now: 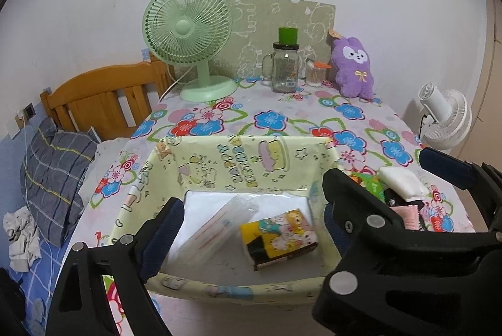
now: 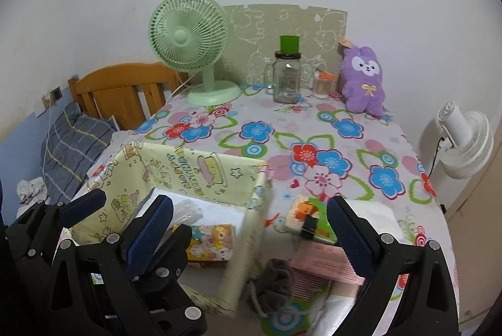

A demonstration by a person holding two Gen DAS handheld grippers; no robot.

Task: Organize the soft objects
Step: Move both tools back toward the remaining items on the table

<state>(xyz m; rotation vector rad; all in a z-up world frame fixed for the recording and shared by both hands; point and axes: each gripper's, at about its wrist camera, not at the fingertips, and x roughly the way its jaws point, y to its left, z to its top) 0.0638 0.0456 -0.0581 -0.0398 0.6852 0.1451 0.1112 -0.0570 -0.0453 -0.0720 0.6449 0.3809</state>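
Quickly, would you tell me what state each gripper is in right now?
Left gripper: open, holding nothing, over the yellow fabric box.
Right gripper: open, holding nothing.

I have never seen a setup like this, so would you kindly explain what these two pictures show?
There is no robot: a person holds a two-finger gripper in each hand, each with a fisheye camera looking along its fingers. One picture is from the left gripper, the other from the right gripper. Both are open and hold nothing. On the flowered table stands a yellow fabric box holding a tissue pack and a white packet. More soft packs lie beside it. At the back are a green fan, a jar and a purple plush.
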